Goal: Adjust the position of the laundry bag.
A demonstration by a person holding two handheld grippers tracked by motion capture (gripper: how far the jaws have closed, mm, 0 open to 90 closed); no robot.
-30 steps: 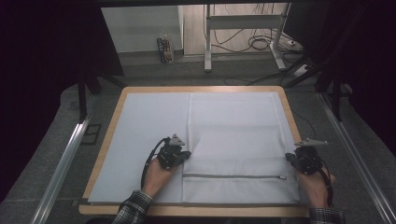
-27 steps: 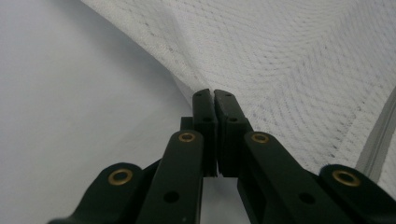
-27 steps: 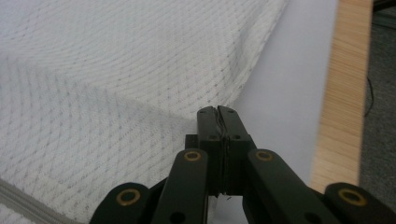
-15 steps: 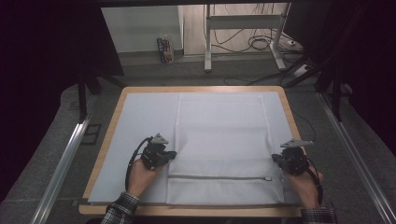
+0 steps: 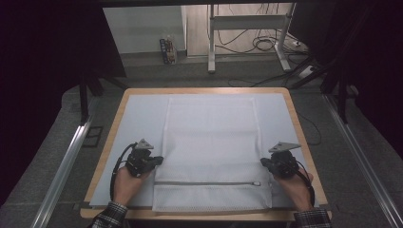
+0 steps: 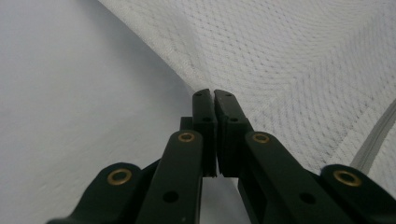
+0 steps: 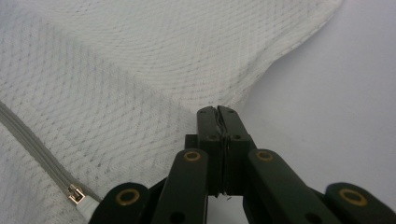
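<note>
Both grippers slid outward, pinching mesh bag (image 5: 211, 152) edges (flat).

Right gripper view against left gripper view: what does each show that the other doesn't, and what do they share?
Right gripper view: the metal zipper pull at the end of the grey zipper, with the right gripper shut at the bag's edge. Left gripper view: the left gripper shut at the opposite edge, and a grey zipper strip without a pull. Both share the white mesh bag on the pale mat.
</note>
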